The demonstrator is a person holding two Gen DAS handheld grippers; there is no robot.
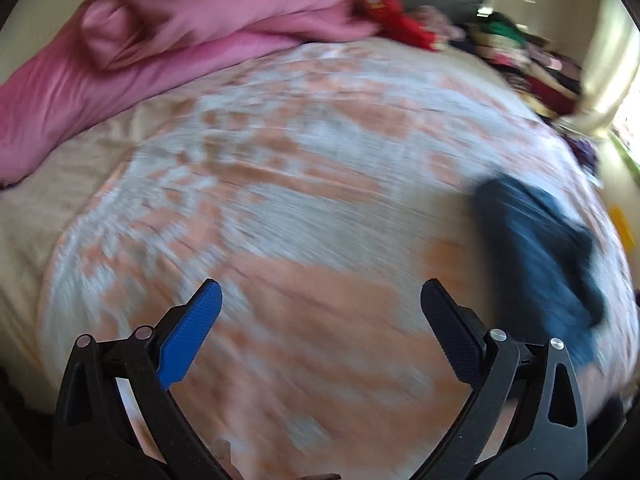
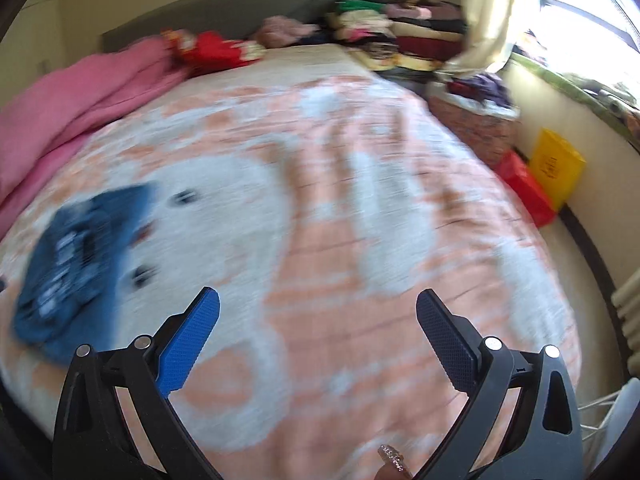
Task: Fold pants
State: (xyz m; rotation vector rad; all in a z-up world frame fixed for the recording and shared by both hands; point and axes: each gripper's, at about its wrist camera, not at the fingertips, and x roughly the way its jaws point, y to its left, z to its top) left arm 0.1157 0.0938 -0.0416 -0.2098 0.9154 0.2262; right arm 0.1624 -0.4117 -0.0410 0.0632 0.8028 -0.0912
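A: Status on the pants?
B: Blue denim, lying as a compact folded bundle on the bed — on the peach-and-white patterned cover, well short of the headboard. Neither tool is touching them.

A: Grippers?
B: Left gripper spread wide, nothing between the jaws, just bedcover below. Right gripper the same — jaws apart, empty. From the left wrist view the pants sit off to its right; from the right wrist view they sit off to its left, so they lie between the two tools.

A: So how far along?
B: My read: folding looks done or nearly done. The bundle is small and squared-off, and both tools are clear of it. What may be left is a final tidy or setting it aside, but motion blur hides whether the edges line up.

A: Any text or labels?
B: A pale patch on the pants, too blurred to read. The yellow bag on the floor beside the bed has dark marks, unreadable. No brands legible.

A: Other stuff?
B: Pink quilt bunched toward the headboard, stacked clothes at the headboard's window end.
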